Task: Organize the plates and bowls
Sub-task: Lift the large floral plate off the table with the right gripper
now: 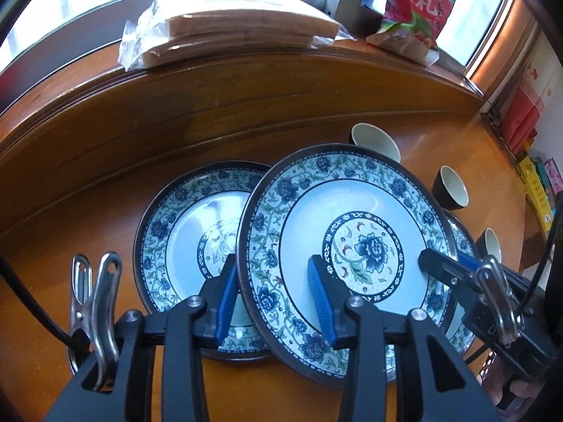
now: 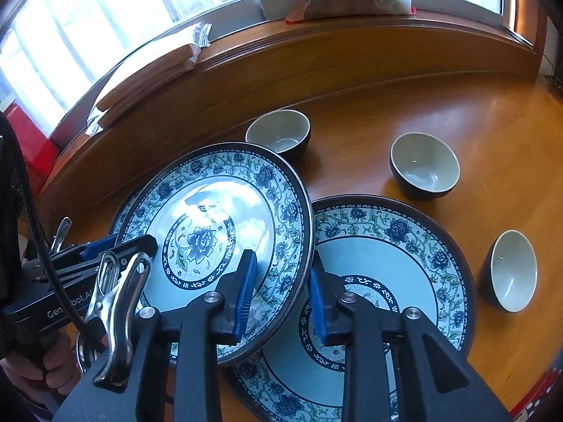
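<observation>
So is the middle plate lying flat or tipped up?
Tipped up. The middle plate leans with its edges overlapping the left plate and right plate, its rim between the pads of both hand-held grippers.

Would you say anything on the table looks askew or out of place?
Yes: the middle plate is tilted, its rim straddled by both the left gripper and the right gripper, overlapping the two flat plates beside it. Nothing looks spilled or broken.
</observation>
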Demonstrator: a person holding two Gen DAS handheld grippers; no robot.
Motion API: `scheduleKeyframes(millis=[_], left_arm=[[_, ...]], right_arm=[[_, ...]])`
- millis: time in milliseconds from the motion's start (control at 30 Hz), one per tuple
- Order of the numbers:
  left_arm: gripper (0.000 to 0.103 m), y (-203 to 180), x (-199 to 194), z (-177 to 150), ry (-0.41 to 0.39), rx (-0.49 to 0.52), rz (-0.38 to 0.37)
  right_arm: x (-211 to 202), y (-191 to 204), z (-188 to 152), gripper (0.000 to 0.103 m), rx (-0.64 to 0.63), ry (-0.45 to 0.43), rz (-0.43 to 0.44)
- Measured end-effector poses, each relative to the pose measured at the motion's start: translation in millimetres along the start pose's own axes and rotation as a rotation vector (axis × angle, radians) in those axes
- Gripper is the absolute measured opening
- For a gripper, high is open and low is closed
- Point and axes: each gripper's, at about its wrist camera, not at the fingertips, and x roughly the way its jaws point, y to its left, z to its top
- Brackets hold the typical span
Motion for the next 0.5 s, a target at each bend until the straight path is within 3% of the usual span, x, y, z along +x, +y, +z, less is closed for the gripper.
scheduleKeyframes(millis=[500], left_arm=[[0.041,-10.2,-26.0,-7.1,-0.023,0.016,-0.001]], right_arm=[[-31.2,-10.8,-12.4,0.03,0.022,-0.043,0.013]])
